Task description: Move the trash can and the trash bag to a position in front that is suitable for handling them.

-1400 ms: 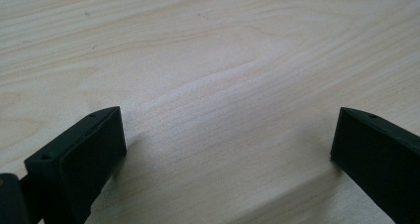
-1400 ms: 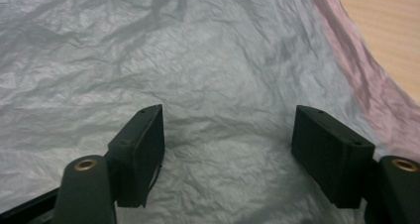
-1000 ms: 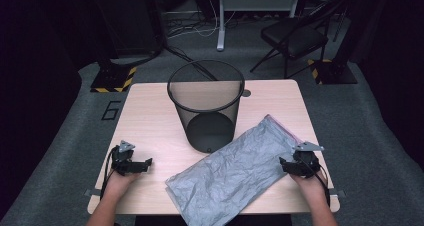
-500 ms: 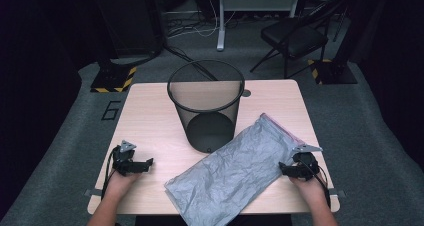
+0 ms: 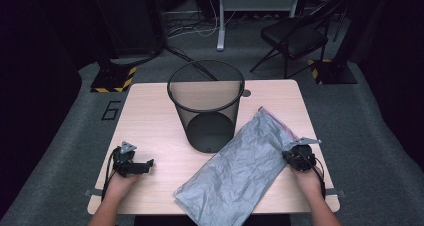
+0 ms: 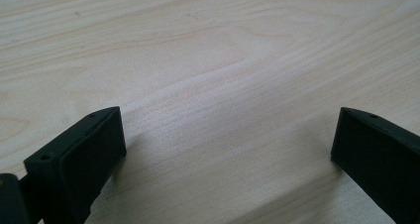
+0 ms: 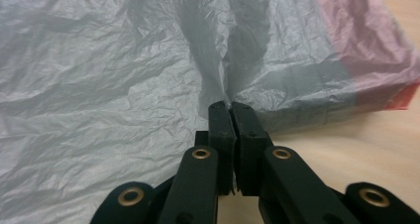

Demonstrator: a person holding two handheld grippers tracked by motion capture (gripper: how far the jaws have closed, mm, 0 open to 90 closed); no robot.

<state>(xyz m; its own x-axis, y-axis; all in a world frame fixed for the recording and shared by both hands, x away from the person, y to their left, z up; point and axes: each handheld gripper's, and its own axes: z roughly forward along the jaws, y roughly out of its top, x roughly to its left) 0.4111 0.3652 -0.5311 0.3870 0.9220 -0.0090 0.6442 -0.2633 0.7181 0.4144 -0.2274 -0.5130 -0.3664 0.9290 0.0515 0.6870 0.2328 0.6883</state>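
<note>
A crumpled grey plastic bag (image 5: 245,168) lies flat across the right front of the wooden table (image 5: 150,116), with a reddish strip (image 7: 381,50) along its far end. A black mesh bin (image 5: 206,106) stands upright just behind it at the table's middle. My right gripper (image 5: 292,156) is at the bag's right edge. Its jaws have just been closing and now pinch that edge (image 7: 230,107), so a fold rises from the bag (image 7: 99,75). My left gripper (image 5: 145,165) rests open near the front left, with bare wood (image 6: 208,45) between its jaws (image 6: 228,135).
A folding chair (image 5: 295,36) and a desk frame with cables stand on the floor behind the table. Yellow-and-black striped bases (image 5: 112,78) sit at both far corners. The table's front edge runs just below both hands.
My right gripper has slid a little toward the bag and closed on its edge, puckering the plastic. The left hand has stayed where it was.
</note>
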